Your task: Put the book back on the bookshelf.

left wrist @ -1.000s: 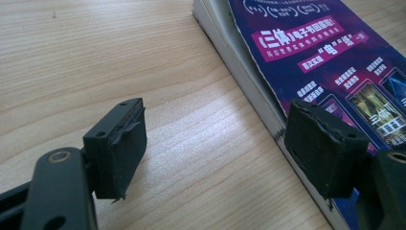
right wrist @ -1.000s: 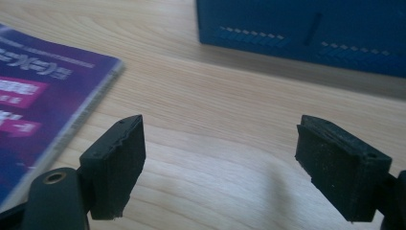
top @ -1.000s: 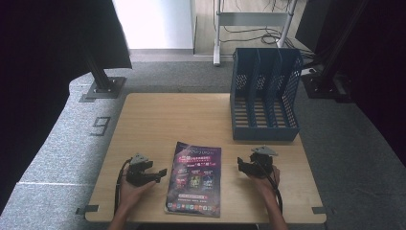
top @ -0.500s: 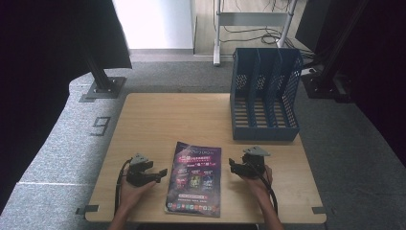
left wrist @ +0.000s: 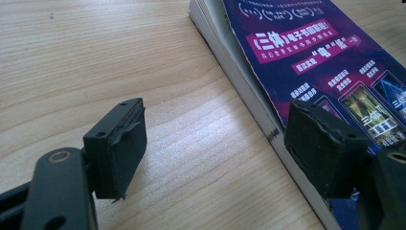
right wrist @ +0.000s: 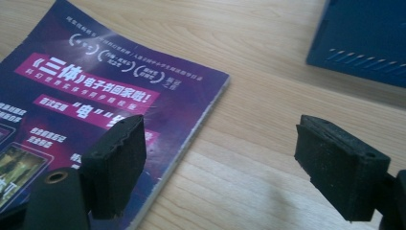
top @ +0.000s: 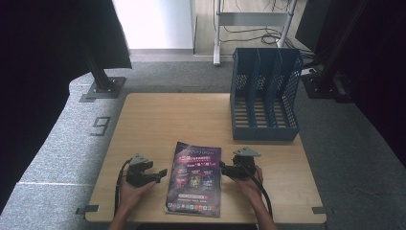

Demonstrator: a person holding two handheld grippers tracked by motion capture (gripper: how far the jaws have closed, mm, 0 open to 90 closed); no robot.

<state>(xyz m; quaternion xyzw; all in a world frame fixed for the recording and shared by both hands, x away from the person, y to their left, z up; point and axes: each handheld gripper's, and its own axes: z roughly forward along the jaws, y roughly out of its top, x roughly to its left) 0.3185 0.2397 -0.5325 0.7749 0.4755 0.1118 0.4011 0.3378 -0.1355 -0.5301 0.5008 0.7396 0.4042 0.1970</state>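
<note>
Two grippers, both with jaws wide apart and nothing grabbed yet, so this looks like the very start. The magazine [top: 195, 178] lies flat on the table [top: 167, 115], left gripper [top: 162, 172] just beside one edge, right gripper [top: 221, 166] at the other. The blue file rack [top: 264, 96] stands well apart, probably its destination.

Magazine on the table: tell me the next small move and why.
Probably ease the right gripper sideways so its open jaws straddle the magazine's right edge: the magazine lies flat and unheld, and that edge runs between the jaws.
</note>
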